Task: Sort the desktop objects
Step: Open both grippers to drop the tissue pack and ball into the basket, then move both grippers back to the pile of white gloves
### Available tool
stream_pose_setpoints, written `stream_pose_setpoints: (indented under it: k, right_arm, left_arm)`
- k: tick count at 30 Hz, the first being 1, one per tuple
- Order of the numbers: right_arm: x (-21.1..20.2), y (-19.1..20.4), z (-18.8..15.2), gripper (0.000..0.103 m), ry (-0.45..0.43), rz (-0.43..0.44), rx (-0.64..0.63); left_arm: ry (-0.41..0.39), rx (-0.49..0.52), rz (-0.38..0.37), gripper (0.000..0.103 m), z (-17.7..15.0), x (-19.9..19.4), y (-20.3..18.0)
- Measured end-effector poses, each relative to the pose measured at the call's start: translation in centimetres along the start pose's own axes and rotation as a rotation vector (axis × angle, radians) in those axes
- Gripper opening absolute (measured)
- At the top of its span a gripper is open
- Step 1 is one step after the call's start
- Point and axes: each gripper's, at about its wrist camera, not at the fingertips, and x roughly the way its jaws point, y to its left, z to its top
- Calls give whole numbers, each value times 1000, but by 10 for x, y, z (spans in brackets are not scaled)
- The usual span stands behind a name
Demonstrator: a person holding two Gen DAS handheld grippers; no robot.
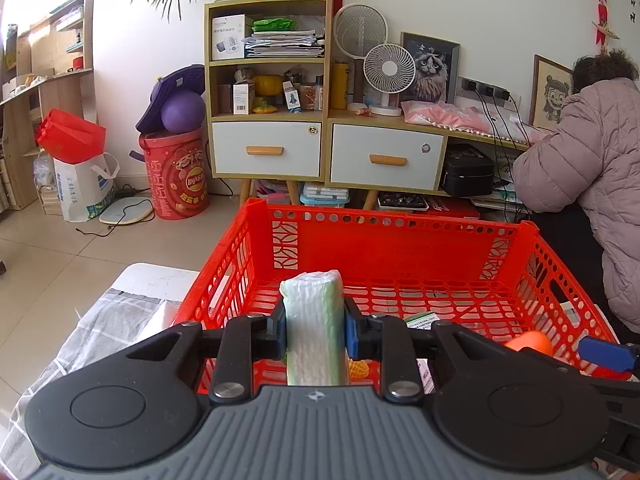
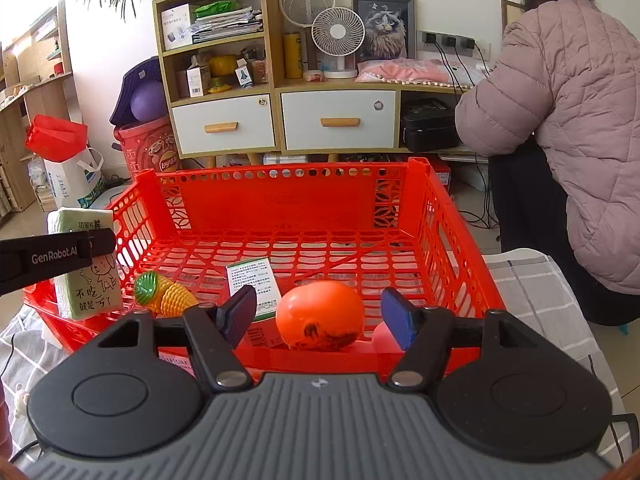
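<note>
Now the left jaws clamp the tissue pack (image 1: 314, 328) over the crate (image 1: 384, 248); right jaws open.

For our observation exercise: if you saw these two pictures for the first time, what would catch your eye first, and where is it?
The big red basket fills the middle of both views. Inside it, near the front, an orange toy fruit lies between the open right gripper fingers, with a toy corn to its left. The left gripper holds a pale green tissue pack upright over the basket's near edge.
</note>
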Motion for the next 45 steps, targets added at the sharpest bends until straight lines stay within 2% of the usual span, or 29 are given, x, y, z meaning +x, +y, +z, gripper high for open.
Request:
stream_pose_setpoints:
  k: [4, 6, 8, 16, 24, 26, 35, 40, 45]
  right_arm:
    - [-5, 0, 3, 68, -8, 9, -3]
    - [-8, 0, 5, 68, -10, 12, -15]
    - [-12, 1, 5, 68, -14, 6, -27]
    - [-30, -5, 5, 68, -17, 12, -55]
    - [-62, -13, -1, 68, -36, 25, -86]
    - [-72, -16, -5, 68, -37, 30, -93]
    - [-117, -31, -30, 68, -25, 41, -120]
    - [-141, -42, -49, 68, -9, 41, -128]
    - [-163, -59, -73, 68, 14, -1, -129]
  left_arm:
    - [-7, 3, 4, 30, 2, -2, -1]
    - [-16, 7, 15, 37, 3, -3, -1]
    - [-27, 2, 27, 49, 4, -6, -1]
    - [-33, -10, 19, 52, 8, -17, 3]
    - [-30, 45, 10, 55, 2, -45, 9]
    - [-25, 59, 7, 59, -5, -54, 11]
    - [79, 124, -7, 59, -56, -87, 18]
    - [132, 127, -60, 59, -84, -100, 20]
    - [166, 159, -91, 61, -110, -103, 17]
